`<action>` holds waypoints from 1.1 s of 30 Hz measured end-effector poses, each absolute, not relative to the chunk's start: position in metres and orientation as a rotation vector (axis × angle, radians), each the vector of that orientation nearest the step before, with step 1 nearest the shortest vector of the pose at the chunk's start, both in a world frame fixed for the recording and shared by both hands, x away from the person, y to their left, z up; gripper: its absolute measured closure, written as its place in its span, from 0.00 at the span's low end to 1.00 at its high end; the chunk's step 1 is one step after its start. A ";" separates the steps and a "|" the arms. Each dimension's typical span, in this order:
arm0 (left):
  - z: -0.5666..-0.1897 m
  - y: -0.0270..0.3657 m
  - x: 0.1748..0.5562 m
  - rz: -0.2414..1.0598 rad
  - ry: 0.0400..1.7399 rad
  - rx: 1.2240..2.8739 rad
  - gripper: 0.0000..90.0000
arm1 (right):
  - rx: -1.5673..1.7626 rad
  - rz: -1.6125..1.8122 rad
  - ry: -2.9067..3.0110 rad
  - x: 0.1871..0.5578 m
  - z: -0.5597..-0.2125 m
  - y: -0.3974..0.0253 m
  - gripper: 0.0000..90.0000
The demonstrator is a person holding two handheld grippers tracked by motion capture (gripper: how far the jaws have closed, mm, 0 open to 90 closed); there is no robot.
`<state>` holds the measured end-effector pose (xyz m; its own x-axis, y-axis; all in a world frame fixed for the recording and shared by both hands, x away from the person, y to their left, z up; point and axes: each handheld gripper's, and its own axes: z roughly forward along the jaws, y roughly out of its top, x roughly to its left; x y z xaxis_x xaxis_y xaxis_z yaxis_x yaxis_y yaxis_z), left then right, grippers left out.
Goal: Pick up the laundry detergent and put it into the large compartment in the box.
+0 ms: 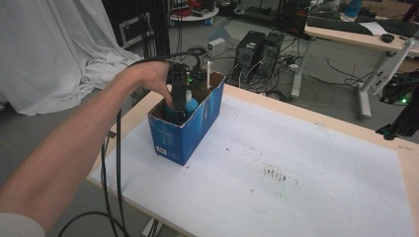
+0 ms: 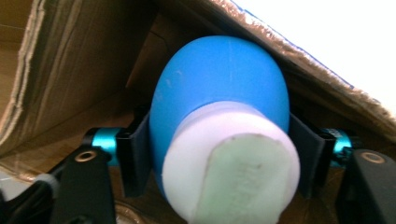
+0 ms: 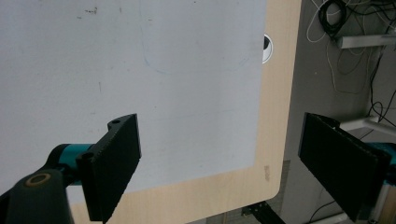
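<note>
Blue bulb (image 2: 219, 88) with a white neck sits inside the blue cardboard box (image 1: 185, 131), which stands near the left far corner of the desk (image 1: 316, 118) on a white sheet (image 1: 276, 168). In the left gripper view the bulb lies between the two black jaws of the left hand-held gripper (image 2: 219, 158), both pads pressed against its flanks just above the white collar: clenched on the bulb, brown box wall close behind and to the side. High view: the person's left hand (image 1: 153, 79) is lowered into the open top of the box, gripper body upright, cable trailing off the near desk edge. A thin white stick (image 1: 208, 74) stands up at the far end of the box.

Right hand-held gripper (image 3: 219, 163): jaws wide apart, nothing between them, hanging over the sheet and the bare wooden edge at a desk corner. Idle.

Judgement: step in hand looks like lifting the bulb out of the box. Bulb is probably soft rubber, rounded; it may squirt out of a pinch placed on the curve. Grip near the collar seems sound; keep pressure moderate. Lift straight up, along the box's axis, to avoid snagging the torn cardboard rim or tipping the light box. If the box rises with it, the right gripper could steady the wall.
</note>
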<state>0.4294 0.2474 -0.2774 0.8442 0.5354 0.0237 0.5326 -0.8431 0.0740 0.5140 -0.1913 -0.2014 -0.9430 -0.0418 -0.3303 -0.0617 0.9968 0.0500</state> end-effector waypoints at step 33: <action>-0.196 0.227 0.426 0.241 0.779 2.920 0.27 | -0.054 0.081 2.804 0.511 -0.197 -0.195 0.14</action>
<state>0.4264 0.2267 -0.1957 0.8558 0.5021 0.1244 0.4847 -0.8624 0.1462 0.5106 -0.1951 -0.1974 -0.9433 -0.0280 -0.3309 -0.0470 0.9977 0.0495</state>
